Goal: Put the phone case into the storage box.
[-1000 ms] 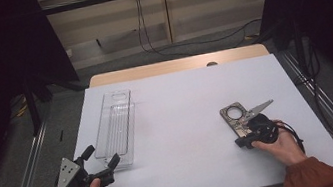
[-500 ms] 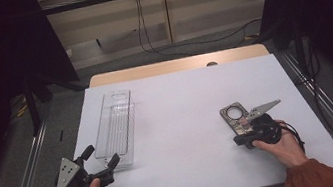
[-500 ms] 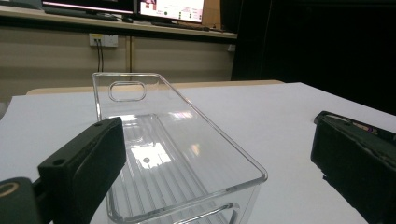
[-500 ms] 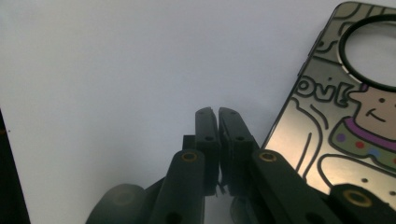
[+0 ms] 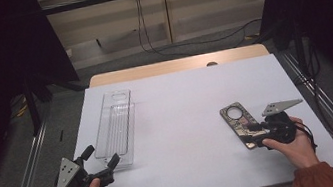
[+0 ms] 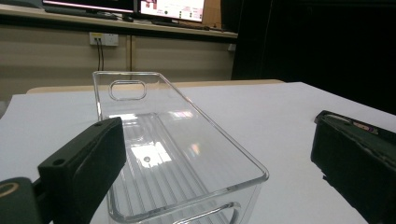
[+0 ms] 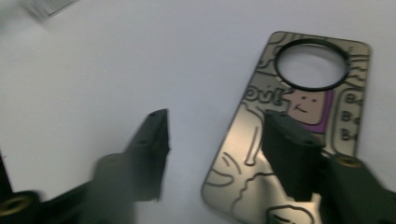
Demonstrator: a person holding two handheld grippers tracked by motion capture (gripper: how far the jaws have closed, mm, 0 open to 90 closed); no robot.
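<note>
- Since a second ago the right hand-held gripper (image 5: 255, 129) has let go: its jaws have just been opening, and it has shifted a little.
- Its jaws now stand apart, one over the patterned card (image 5: 241, 124), the other over bare table (image 5: 184, 121); nothing is pinched.
- That card lies flat on the table's right part, ring hole at its far end.
- Over at the left, the left hand-held gripper (image 5: 100, 160) is open, at the near end of the clear plastic tray (image 5: 116, 126).

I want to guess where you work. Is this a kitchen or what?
Probably a lab or recording room: a white table fenced by dark curtains, loose cables on the floor, and computer monitors on a shelf.
</note>
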